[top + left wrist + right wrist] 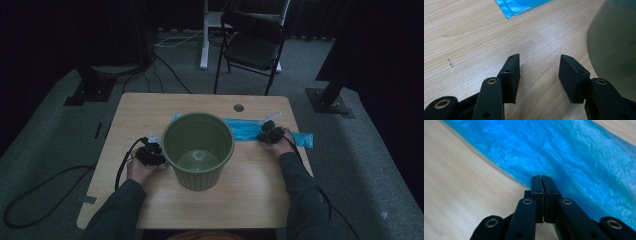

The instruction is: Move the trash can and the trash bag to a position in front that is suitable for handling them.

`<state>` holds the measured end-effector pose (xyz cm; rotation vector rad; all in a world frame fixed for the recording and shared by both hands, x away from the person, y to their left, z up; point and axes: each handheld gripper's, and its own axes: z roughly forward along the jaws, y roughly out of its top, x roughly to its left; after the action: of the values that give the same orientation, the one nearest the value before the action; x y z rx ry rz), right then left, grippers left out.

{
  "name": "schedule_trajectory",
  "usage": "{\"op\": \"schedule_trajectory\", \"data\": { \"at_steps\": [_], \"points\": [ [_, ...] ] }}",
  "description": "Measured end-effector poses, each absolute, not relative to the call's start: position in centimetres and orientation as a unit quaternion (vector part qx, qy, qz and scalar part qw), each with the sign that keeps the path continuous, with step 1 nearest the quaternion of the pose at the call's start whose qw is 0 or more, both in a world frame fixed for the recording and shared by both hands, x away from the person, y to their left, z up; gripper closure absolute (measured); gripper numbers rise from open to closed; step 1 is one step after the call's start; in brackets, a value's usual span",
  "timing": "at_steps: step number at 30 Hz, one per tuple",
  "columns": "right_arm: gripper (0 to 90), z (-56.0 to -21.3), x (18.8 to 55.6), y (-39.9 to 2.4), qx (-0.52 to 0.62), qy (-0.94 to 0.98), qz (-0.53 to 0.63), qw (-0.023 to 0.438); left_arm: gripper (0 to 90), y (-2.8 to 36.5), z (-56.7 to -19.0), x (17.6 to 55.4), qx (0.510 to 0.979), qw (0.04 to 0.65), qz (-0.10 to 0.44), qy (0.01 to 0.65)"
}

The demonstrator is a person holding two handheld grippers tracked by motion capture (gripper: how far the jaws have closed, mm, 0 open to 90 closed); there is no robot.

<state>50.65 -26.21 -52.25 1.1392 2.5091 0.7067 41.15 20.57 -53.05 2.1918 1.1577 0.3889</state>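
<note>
At three o'clock of the green ribbed plastic bucket (198, 150), right tool (541, 178) is pinching thin blue plastic bag (564, 157); left tool (539, 62) is gaping wide over pale wooden tabletop (469, 37).

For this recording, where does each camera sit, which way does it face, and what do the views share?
High view: above the person's side, looking forward and down on the table, green bin and blue plastic bag; forearms and both hands show.
Left gripper view: on the left gripper, along its open fingers over bare wood, bin at right.
Right gripper view: on the right gripper, fingers shut at the bag's edge.
Shared: the bag and tabletop appear in all three.
</note>
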Motion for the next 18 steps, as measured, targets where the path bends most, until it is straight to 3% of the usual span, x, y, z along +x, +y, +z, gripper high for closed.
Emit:
{"op": "schedule_trajectory", "data": {
  "at_steps": [18],
  "points": [
    [87.4,-52.3,41.0,-26.5,0.38,0.879,0.271,0.098,50.4,20.2,-53.1,41.1,0.833,0.313,0.146,0.432]
  ]
}}
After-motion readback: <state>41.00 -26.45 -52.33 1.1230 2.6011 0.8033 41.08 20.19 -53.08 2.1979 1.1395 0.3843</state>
